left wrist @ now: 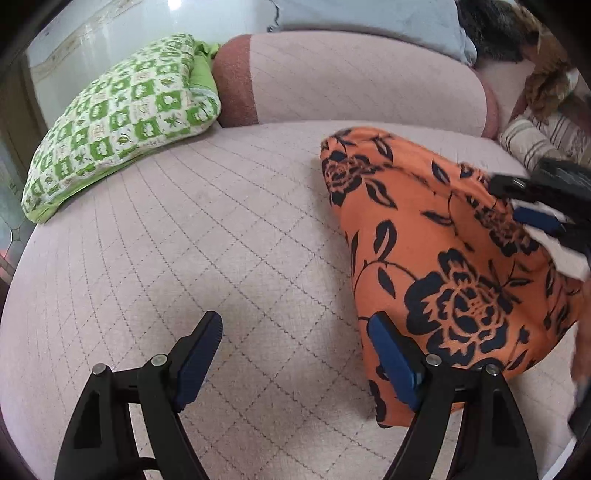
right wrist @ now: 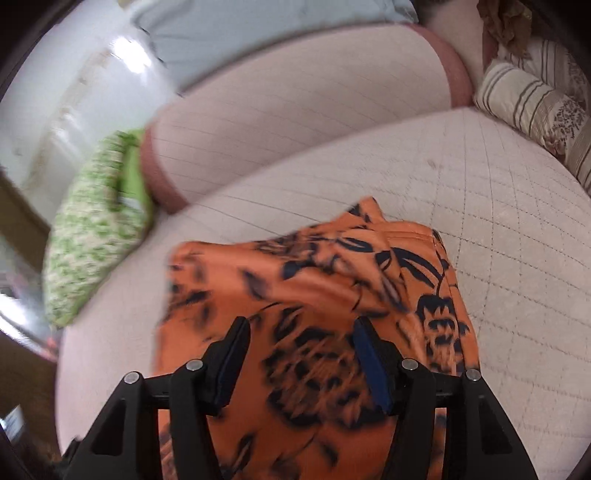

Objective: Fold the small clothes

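Note:
An orange garment with a black flower print [left wrist: 436, 236] lies bunched on the pink quilted sofa seat [left wrist: 221, 240], at the right of the left wrist view. My left gripper [left wrist: 295, 325] is open and empty; its right finger [left wrist: 391, 354] is at the garment's left edge. My right gripper [right wrist: 301, 328] is open above the same garment [right wrist: 314, 280], which fills the space under its fingers; this view is motion-blurred. The right gripper also shows at the right edge of the left wrist view [left wrist: 535, 206], over the garment.
A green-and-white patterned cushion [left wrist: 114, 122] leans at the seat's back left. The pink sofa backrest [left wrist: 362, 81] runs behind. Striped cushions [right wrist: 535, 107] sit at the back right. A pale blue cloth [left wrist: 369, 18] lies over the backrest.

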Demonstrator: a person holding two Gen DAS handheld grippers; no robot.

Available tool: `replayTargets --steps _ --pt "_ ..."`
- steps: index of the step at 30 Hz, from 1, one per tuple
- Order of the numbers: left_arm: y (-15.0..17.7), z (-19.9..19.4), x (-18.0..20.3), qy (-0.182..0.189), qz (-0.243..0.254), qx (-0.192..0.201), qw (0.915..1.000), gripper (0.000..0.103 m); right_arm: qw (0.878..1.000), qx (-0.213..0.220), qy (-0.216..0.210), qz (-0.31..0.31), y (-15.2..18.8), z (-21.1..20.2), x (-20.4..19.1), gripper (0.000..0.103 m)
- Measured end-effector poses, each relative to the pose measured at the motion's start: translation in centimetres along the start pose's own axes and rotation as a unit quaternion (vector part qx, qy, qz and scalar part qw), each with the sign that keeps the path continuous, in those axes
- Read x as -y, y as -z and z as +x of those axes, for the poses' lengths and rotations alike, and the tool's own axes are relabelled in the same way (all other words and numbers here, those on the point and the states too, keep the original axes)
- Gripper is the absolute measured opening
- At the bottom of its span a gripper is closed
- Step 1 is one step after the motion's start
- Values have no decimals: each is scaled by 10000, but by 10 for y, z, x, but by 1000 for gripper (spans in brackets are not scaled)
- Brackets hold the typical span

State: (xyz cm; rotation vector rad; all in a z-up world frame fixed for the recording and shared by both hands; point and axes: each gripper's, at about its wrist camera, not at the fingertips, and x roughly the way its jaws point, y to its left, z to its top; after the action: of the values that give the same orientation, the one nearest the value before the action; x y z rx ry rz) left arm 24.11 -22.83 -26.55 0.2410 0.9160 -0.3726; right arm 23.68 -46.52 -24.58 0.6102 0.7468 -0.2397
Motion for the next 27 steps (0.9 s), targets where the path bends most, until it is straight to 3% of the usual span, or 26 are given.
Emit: replayTargets --steps 5,15,20,27 --pt "6 -37 5 -188 160 552 9982 83 9990 300 -340 -4 29 -58 1 65" --pt "17 -83 -2 -559 58 1166 9916 86 9947 797 43 -653 101 -142 -13 65" --pt "24 -98 1 -484 -17 1245 9910 86 9909 834 256 -1022 123 -147 -19 65" --pt "32 -114 8 -436 18 1395 9893 86 9890 929 366 -1089 128 -140 -12 65"
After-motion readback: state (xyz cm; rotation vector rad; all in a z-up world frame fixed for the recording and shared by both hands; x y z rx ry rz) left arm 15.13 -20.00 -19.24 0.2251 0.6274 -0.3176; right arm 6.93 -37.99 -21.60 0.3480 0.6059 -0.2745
